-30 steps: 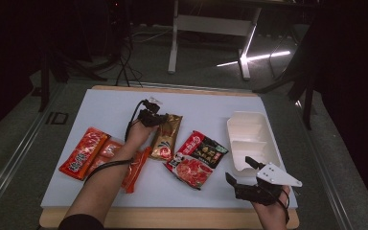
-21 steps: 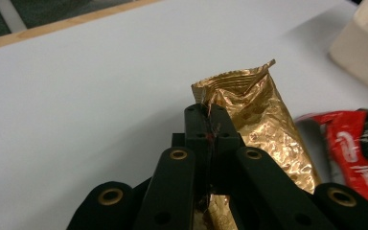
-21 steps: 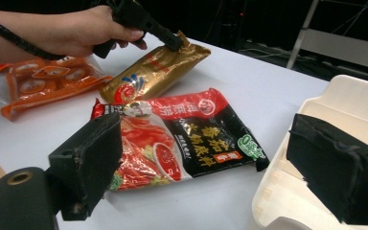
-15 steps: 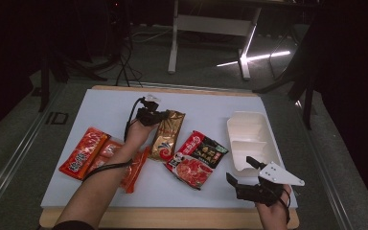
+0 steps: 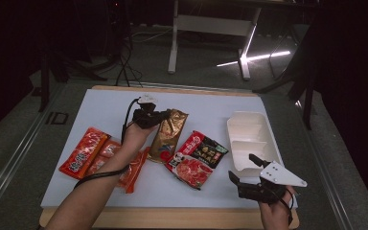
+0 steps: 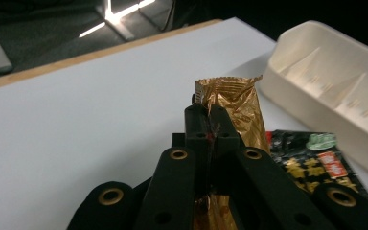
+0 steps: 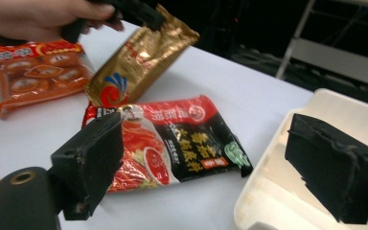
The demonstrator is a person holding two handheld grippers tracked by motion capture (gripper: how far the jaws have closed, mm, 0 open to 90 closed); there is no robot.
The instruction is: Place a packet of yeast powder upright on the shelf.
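The gold packet (image 5: 168, 135) lay at the middle of the white table (image 5: 96, 112), its far end raised and pinched between the closed jaws of the left tongs (image 5: 159, 116). In the left gripper view the crinkled, serrated top edge of the gold packet (image 6: 235, 100) stood just past the tips of the left tongs (image 6: 211, 120), whose jaws met on the foil. Its foil was shiny bronze-gold, and the low end bore a red and blue emblem; the writing on it was too small to read.

Touching that low end lay a red and black noodle packet (image 5: 196, 153), flat on the table, printed with a bowl picture and Chinese characters I could not make out. To the left of the person's left forearm lay the orange-red snack packets (image 5: 84, 152), also flat, their lettering blurred.

The white divided tray (image 5: 249, 139) sat at the right of the table, well apart from the gold packet. Near the front edge, just below that tray, the right tongs (image 5: 243, 168) were held with their jaws spread wide, gripping nothing.
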